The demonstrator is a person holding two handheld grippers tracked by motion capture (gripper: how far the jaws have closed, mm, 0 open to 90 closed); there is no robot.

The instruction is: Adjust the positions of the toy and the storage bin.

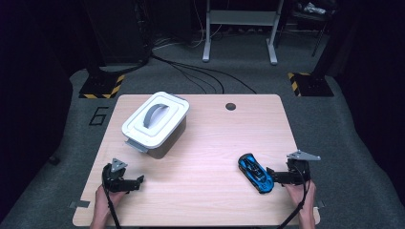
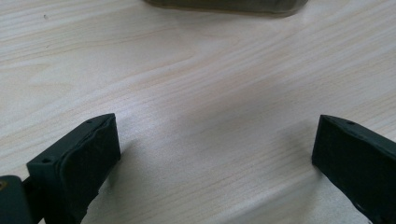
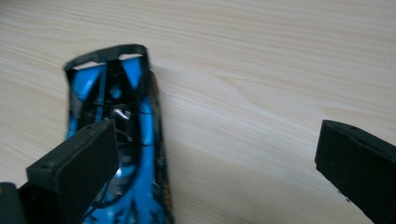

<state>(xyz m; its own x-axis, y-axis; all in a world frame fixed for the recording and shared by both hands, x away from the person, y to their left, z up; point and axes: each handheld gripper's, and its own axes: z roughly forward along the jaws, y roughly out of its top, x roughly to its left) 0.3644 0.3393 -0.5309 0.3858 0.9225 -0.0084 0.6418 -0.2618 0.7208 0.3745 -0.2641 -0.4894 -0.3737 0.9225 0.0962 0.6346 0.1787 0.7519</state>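
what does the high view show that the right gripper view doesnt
The high view takes in the lidded white container at the table's far left, the left gripper resting open near the front edge, the person's hands and the floor beyond. The right gripper view gives the close look: its own jaws standing wide open, one beside the car's roof, not pressing it. Both share the blue toy car, the right gripper and the wooden table.

A blue-and-black toy car [image 1: 256, 172], a white-lidded grey box [image 1: 155, 123], a pale wood-grain table [image 1: 210, 143].
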